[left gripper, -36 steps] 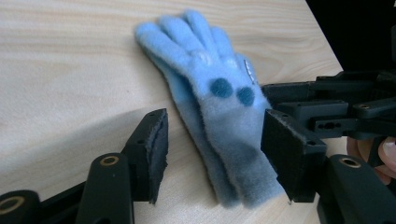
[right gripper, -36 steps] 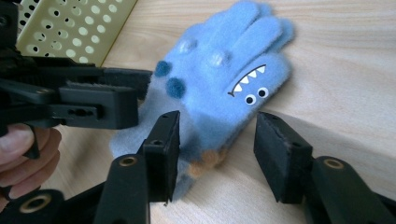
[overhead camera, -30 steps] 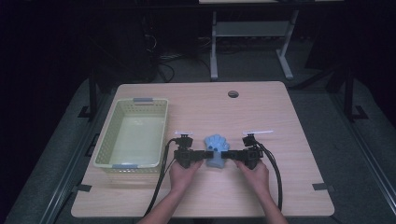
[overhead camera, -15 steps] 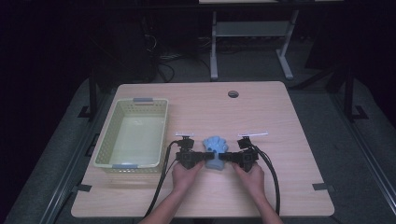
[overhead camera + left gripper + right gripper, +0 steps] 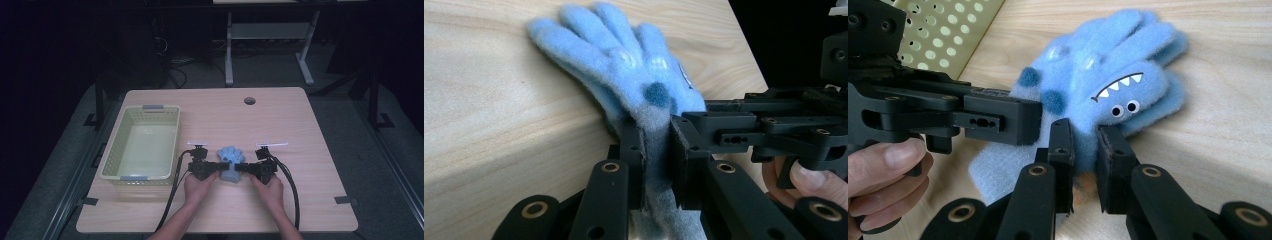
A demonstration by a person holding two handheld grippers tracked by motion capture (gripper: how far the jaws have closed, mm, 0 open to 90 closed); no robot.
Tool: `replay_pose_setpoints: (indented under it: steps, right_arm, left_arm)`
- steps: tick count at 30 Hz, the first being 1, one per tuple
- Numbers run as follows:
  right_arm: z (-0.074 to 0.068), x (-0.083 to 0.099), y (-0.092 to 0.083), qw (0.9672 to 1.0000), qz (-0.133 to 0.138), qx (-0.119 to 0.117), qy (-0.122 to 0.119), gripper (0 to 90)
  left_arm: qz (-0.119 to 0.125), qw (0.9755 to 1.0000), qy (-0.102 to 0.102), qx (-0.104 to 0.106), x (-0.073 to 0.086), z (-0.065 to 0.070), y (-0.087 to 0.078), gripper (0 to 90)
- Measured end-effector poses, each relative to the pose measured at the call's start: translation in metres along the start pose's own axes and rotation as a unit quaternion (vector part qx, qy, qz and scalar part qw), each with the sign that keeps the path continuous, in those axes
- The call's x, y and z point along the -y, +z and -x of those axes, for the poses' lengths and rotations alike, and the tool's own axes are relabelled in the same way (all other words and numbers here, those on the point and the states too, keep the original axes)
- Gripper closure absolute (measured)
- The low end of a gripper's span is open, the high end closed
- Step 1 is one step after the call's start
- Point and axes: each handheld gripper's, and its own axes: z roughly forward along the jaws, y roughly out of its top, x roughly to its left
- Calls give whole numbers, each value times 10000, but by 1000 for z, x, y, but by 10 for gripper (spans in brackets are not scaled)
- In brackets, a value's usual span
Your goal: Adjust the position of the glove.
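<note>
Both sets of jaws just closing in from half open — now clamped on the blue fleece glove point(image 5: 229, 162) from opposite sides. Left gripper point(image 5: 656, 150) pinching the grey cuff fabric tight between its pads; right gripper point(image 5: 1083, 145) squeezed on the glove's edge below the little monster face. Hands not noticeably shifted against the earlier frames, glove in the same spot on the table point(image 5: 300, 125), near the front edge, just right of the pale green basket point(image 5: 142, 145). Grip secured at both ends, so probably ready for a lift or a carry toward the basket — no lift yet, glove apparently flat on the wood, though hard to tell from above. Light wood tabletop, round cable hole point(image 5: 249, 100) at the back. Dark room beyond, a desk frame point(image 5: 270, 45) and loose cables on the floor.
</note>
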Motion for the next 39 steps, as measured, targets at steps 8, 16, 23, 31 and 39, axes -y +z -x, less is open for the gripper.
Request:
replay_pose_setpoints:
  steps: [8, 16, 23, 31, 39]
  right_arm:
    - [-3, 0, -2, 10000, 70, -33, -26, 801]
    - [-8, -1, -8, 9997, 186, -145, -3, 805]
    - [-17, -7, -20, 9987, 432, -246, -84, 805]
    - [-33, -17, -33, 9966, 703, -377, -182, 806]
    - [-54, -34, -40, 9943, 872, -517, -329, 807]
  left_arm:
    - [38, 10000, 46, 44, -1, 2, -3, 780]
    - [156, 9997, 154, 133, -4, 9, -11, 781]
    - [264, 9989, 343, 175, -12, 21, -23, 781]
    - [430, 9974, 549, 209, -24, 35, -43, 780]
    - [617, 9959, 605, 260, -35, 39, -67, 780]
